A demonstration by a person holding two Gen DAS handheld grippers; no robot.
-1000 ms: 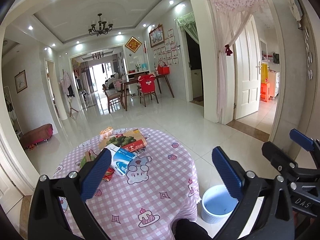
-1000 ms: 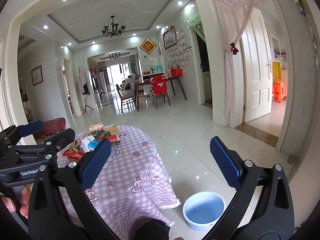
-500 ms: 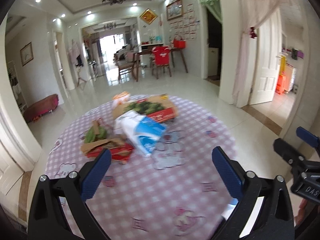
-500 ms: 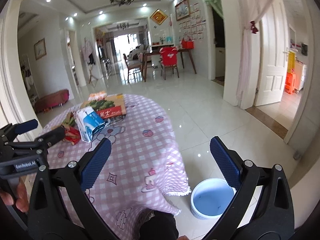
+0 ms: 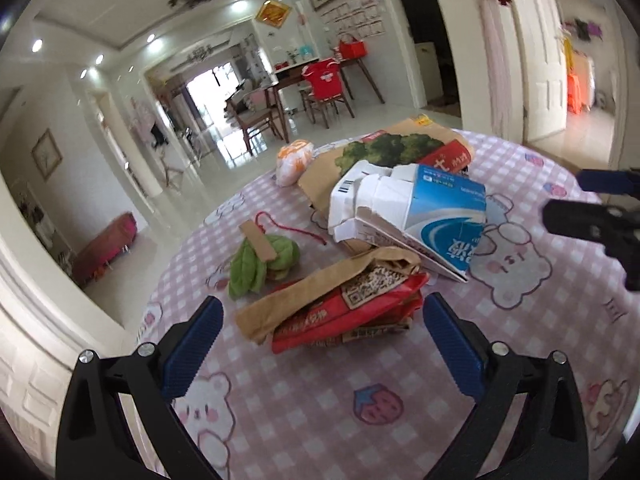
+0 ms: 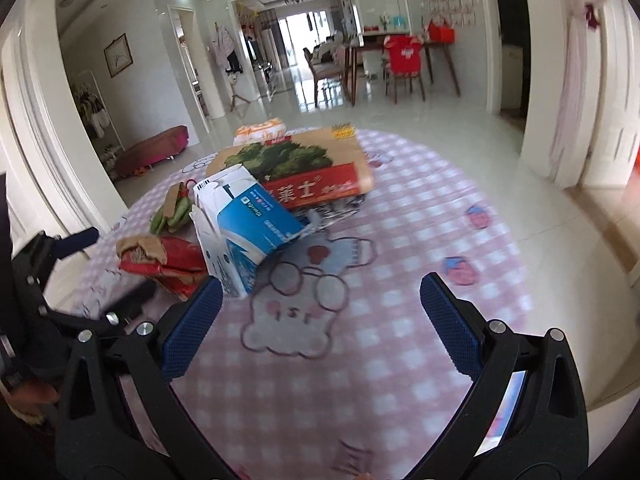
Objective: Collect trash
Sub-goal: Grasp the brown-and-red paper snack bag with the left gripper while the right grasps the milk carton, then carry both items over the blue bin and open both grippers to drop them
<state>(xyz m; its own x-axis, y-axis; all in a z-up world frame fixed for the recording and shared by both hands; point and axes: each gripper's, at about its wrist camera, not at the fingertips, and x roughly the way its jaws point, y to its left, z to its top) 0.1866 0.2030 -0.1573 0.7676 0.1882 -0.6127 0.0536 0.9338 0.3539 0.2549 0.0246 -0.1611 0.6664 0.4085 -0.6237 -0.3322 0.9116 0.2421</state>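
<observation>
Both wide-open hand-held grippers, left (image 5: 318, 322) & right (image 6: 320, 304), were brought closer over table (image 5: 400, 420); crumpled red-brown paper wrapper (image 5: 340, 304) now framed, pickup likely imminent.

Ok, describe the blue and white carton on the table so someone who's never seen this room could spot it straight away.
Find the round table with the pink checked cloth. In the pile of trash at its middle, the carton lies on its side between the big brown box with the green tree picture and the red and brown packet. It alone is blue and white, its end torn open.
</observation>
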